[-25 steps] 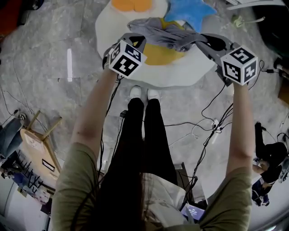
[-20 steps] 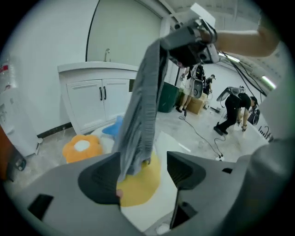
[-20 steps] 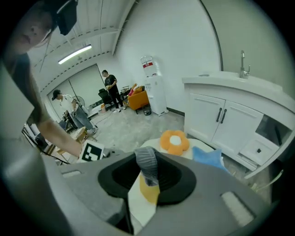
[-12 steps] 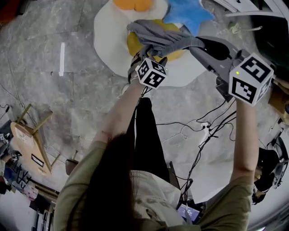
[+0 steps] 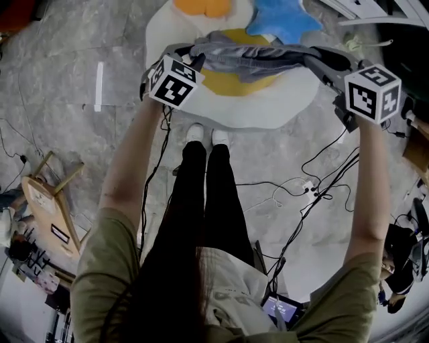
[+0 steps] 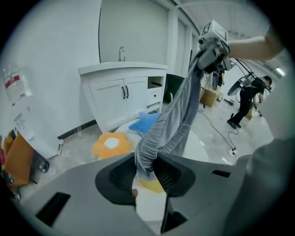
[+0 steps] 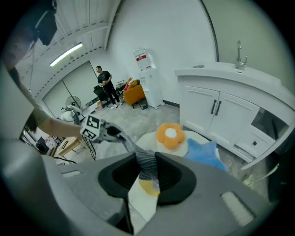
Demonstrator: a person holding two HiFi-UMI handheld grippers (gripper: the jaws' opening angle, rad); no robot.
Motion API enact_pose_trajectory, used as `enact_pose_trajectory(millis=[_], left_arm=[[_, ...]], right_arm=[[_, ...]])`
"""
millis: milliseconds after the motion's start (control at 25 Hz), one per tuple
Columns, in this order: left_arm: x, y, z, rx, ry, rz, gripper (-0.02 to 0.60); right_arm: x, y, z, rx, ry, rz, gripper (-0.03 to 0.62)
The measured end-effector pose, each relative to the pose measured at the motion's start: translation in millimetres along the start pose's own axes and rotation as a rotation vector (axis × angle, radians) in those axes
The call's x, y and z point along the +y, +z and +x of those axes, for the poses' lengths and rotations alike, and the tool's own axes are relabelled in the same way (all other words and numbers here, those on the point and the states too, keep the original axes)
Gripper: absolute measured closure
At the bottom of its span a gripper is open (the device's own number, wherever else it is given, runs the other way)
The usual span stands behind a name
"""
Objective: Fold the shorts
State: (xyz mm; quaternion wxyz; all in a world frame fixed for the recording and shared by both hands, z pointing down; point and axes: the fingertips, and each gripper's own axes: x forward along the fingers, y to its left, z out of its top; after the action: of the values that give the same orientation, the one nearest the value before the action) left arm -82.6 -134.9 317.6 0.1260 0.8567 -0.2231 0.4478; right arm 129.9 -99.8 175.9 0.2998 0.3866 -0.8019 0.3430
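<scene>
The grey shorts (image 5: 258, 59) hang in the air, stretched by the waistband between my two grippers above a white mat. My left gripper (image 5: 186, 55) holds the left end; its jaws have just been closing and now pinch the gathered elastic waistband (image 6: 146, 159). My right gripper (image 5: 323, 60) is shut on the other end, a bunched strip of cloth (image 7: 146, 165) between its pads. In the left gripper view, the right gripper (image 6: 213, 45) shows high up at the far end of the cloth. The right gripper view looks along the cloth to the left gripper (image 7: 97, 129).
Under the shorts lies a round white mat (image 5: 275, 110) with a yellow cushion (image 5: 234, 82), an orange flower cushion (image 5: 201, 7) and a blue star cushion (image 5: 281, 17). Cables (image 5: 301, 189) trail on the floor. A wooden stool (image 5: 47, 201) stands left. A white sink cabinet (image 6: 124, 94) is behind.
Half a second ago my left gripper was at the middle of the shorts; it has swung back out to the left with the waistband, pulling the cloth taut. The right gripper kept its hold.
</scene>
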Motion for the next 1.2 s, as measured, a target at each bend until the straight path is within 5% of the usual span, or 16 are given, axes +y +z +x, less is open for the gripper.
enact_pose_trajectory(millis=[280,440,560,760,1200], left_arm=[[126,166,-70,-0.131,0.182,0.17,0.467],[141,229,-129,-0.199,0.226,0.264,0.467],[130,238,-158,-0.215,0.224,0.308,0.466],[86,155,-135,-0.143,0.2,0.33,0.466],[-71,-186,52,0.301,-0.148,0.191,0.463]], right_arm=[[-49,92,-27,-0.139,-0.124,-0.035,0.496],[-47,159,-79,-0.259,-0.208,-0.162,0.496],[-37,172,-101,-0.324,-0.228,-0.22,0.496],[-17,85,-63,-0.281,-0.153,-0.245,0.496],[16,-272,146,0.117,-0.022,-0.104,0.496]])
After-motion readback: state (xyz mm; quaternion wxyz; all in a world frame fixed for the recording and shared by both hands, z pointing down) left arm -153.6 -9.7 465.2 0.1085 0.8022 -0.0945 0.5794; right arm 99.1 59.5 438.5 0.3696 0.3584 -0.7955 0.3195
